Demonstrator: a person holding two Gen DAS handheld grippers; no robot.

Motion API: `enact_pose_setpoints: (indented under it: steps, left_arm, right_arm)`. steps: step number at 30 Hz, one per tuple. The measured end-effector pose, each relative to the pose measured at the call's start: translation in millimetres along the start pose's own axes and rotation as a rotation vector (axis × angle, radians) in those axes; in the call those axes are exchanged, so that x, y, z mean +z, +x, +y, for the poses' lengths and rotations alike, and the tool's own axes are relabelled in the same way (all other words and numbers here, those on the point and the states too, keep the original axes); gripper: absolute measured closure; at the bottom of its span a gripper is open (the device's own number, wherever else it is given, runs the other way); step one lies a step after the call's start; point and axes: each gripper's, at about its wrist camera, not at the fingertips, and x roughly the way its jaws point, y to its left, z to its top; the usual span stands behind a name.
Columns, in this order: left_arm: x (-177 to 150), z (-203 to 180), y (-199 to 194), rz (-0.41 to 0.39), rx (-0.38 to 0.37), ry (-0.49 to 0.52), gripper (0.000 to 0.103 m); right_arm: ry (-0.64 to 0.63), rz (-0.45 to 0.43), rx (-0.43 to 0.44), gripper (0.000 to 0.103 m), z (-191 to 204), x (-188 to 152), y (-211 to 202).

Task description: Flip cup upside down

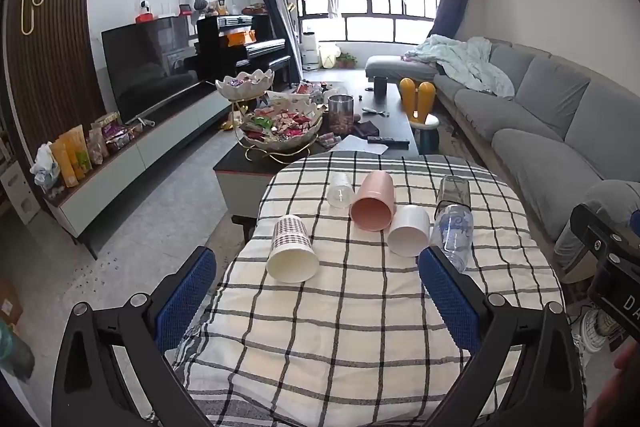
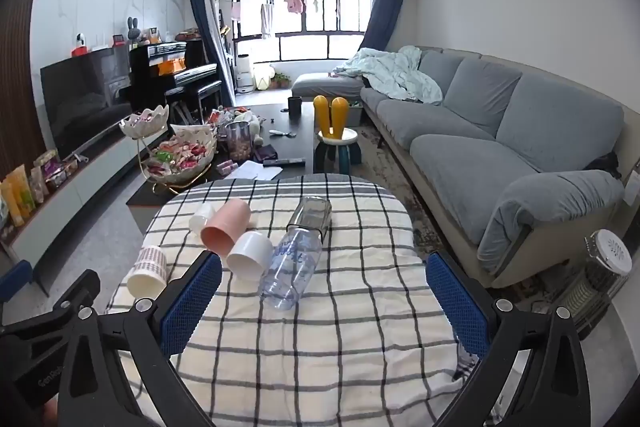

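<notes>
Several cups lie on their sides on a checked tablecloth (image 1: 360, 307). A patterned paper cup (image 1: 291, 253) lies nearest, its mouth toward me. Behind it lie a pink cup (image 1: 374, 201), a white cup (image 1: 410, 230), a small clear cup (image 1: 340, 190), a clear bottle-like cup with blue print (image 1: 454, 233) and a dark tinted glass (image 1: 454, 191). My left gripper (image 1: 316, 291) is open and empty, just short of the paper cup. My right gripper (image 2: 322, 291) is open and empty, near the printed clear cup (image 2: 291, 269); the white cup (image 2: 250, 255), pink cup (image 2: 224, 229) and paper cup (image 2: 148, 273) lie to its left.
A dark coffee table (image 1: 384, 131) with a two-tier snack bowl (image 1: 280, 131) and a jar stands beyond the table. A grey sofa (image 2: 500, 147) runs along the right. A TV (image 1: 148, 67) and a low cabinet are on the left. A heater (image 2: 600, 275) stands at the right.
</notes>
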Motion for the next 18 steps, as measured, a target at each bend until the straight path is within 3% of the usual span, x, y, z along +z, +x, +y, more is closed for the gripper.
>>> enact_pose_setpoints:
  steps: [18]
  left_arm:
    - [1.3, 0.3, -1.9, 0.002, -0.003, 0.001, 0.000]
  right_arm:
    - [-0.004, 0.005, 0.001, 0.000, 1.2, -0.1, -1.1]
